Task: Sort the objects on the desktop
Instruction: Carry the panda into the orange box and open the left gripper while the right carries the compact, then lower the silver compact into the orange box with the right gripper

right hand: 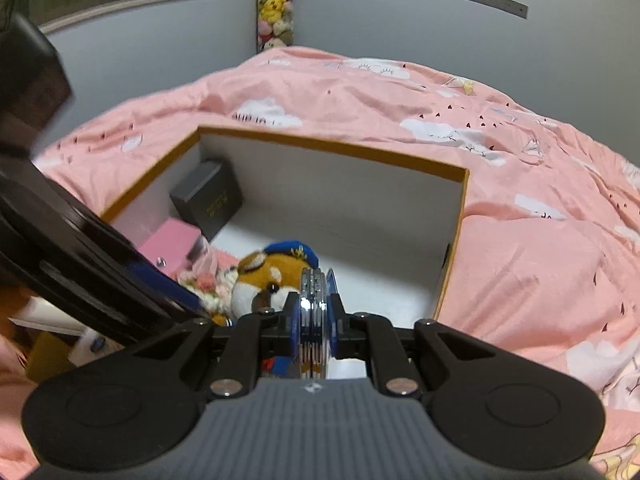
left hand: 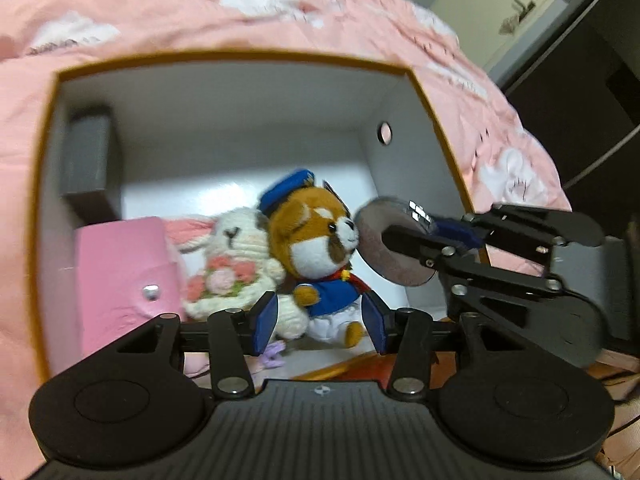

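Carrying a flat round silver compact mirror (right hand: 316, 312) over the white orange-rimmed cardboard box (left hand: 400, 128) on the pink bed, the right tongs (right hand: 314, 322) pinch it edge-on. Next: lower it right of the brown plush fox (left hand: 320, 240). The left tongs (left hand: 320, 316) hang open, empty.

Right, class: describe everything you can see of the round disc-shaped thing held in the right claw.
The round compact mirror is a flat disc with a dull grey-brown face and shiny chrome rim. From the right wrist view it shows edge-on as stacked silvery layers. The right claw is shut on its edge, blue pads pressing both faces. It stands upright over the box, close beside the red panda plush; contact can't be told.
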`<state>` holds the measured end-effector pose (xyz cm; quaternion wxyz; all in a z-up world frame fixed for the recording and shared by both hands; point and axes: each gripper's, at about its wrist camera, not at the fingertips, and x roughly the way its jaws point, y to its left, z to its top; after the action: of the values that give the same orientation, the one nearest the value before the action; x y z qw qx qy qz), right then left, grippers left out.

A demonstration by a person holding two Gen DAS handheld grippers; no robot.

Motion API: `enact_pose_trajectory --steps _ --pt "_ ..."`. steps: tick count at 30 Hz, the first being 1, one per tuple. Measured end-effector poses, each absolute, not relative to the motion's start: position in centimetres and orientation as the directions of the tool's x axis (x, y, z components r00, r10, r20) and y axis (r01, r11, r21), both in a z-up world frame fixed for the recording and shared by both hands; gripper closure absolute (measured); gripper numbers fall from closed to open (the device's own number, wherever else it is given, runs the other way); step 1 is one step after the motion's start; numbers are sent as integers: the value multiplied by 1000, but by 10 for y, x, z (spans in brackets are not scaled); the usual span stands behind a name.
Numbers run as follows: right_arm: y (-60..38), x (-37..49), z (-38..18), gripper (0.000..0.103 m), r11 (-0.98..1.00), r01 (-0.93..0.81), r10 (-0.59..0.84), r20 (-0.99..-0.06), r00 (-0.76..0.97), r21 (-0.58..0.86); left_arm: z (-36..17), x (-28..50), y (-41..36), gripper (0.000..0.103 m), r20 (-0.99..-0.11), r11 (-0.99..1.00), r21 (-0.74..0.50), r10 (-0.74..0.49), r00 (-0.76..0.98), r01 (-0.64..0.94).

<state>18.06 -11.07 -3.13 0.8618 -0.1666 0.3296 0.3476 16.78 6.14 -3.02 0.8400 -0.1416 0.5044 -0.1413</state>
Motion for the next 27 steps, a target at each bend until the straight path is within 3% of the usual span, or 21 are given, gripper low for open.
enact_pose_trajectory --steps 8,13,16,19,27 --pt "-114 176 -9 88 724 -689 522 -628 578 -32 1 131 103 49 -757 956 -289 -199 623 -47" --pt "-93 175 1 88 646 -754 645 -612 458 117 5 129 132 49 -760 937 -246 -29 649 -247" --pt "-73 179 -2 88 591 -775 706 -608 363 224 0 130 141 51 -764 919 -270 -24 644 -286" --pt "-49 185 -10 88 558 -772 736 -609 294 303 -8 127 149 61 -776 907 -264 2 631 -327" --pt "-6 205 -47 88 522 -664 769 -633 95 535 -19 116 157 76 -777 897 -290 -18 630 -332"
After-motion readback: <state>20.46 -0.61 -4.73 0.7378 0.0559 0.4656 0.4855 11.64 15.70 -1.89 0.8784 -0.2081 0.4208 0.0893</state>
